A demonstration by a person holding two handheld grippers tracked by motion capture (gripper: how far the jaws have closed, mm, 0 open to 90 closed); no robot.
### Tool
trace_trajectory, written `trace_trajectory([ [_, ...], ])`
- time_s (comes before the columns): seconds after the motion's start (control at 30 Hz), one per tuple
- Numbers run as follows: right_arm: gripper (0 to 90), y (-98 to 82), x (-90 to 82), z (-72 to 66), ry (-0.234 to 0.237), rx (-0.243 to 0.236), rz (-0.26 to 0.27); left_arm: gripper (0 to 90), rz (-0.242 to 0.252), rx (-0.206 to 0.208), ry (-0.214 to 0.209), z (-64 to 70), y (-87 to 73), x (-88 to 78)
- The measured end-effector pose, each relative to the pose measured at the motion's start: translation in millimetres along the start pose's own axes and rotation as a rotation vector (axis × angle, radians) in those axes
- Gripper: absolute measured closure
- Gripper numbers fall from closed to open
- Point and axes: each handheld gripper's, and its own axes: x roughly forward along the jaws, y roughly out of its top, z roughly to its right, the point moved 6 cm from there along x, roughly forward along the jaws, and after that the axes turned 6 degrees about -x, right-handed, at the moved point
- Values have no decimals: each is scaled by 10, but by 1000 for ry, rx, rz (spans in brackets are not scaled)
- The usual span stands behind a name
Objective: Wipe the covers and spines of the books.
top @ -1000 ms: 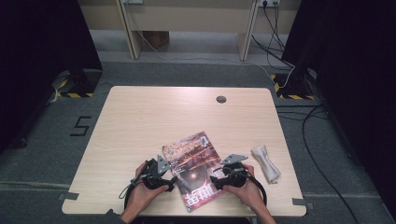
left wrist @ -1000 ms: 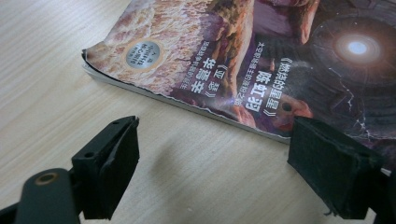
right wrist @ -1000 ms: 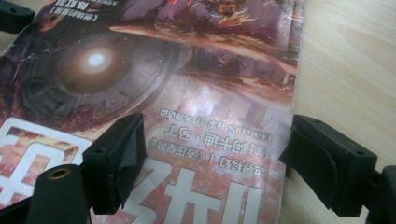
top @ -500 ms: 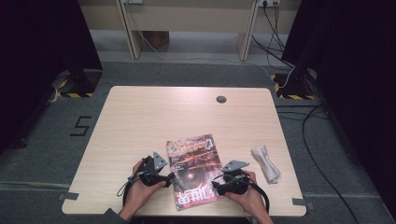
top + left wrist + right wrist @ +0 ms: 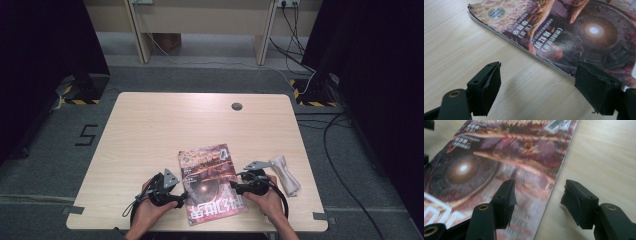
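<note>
1. A glossy magazine with a dark reddish-purple cover [image 5: 211, 182] lies flat near the front edge of the pale wooden counter [image 5: 165, 130].
2. Left tongs [image 5: 537, 87] stand wide, straddling the magazine's spine edge without gripping it.
3. Right tongs [image 5: 537, 195] have just been closing and are half-wide, straddling the opposite edge, pads not pressing.
4. A rolled white cloth [image 5: 285, 172] lies just beside the right hand [image 5: 267, 200].

A pale wooden tabletop [image 5: 150, 135] with a round cable hole [image 5: 237, 106] near its far edge stands on grey carpet [image 5: 55, 165]. Black curtains [image 5: 45, 40] darken the upper left and right of the frame. A light wooden bench [image 5: 200, 17] runs along the top, cables [image 5: 295, 30] trailing beside it. Yellow-black striped tape [image 5: 75, 101] marks the floor, and a taped "5" [image 5: 86, 135] lies at left.
</note>
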Motion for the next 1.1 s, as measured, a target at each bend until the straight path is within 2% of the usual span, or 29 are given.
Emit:
trace_trajectory([
  [0.07,434,50,35,23,-2,6,14,207,-2,-2,-9,14,-9,-6],
  [0.1,434,71,57,30,5,26,15,208,0,-3,-10,16,-6,-8],
  [0.23,438,134,147,76,2,36,14,203,-6,-13,-11,8,-14,7],
  [0.33,444,181,218,72,16,57,17,186,-11,-9,-11,-1,-9,21],
  [0.47,430,226,263,69,17,78,24,171,-18,-24,-17,-21,-11,37],
  [0.53,425,230,266,74,24,104,31,153,-23,-32,-19,-28,-13,44],
  [0.67,417,232,258,86,51,191,52,154,-23,-46,-23,-34,-24,48],
  [0.87,415,231,246,82,53,248,58,143,-24,-41,-8,-36,-21,46],
  [0.93,415,228,241,87,59,270,65,142,-23,-45,-17,-34,-25,49],
  [0.97,412,231,233,87,62,290,74,143,-20,-46,-14,-33,-27,49],
  [1.03,412,248,208,79,69,298,89,143,-24,-34,-10,-27,-21,46],
  [1.1,420,294,157,56,101,317,125,143,-25,-35,-6,-31,-22,40],
])
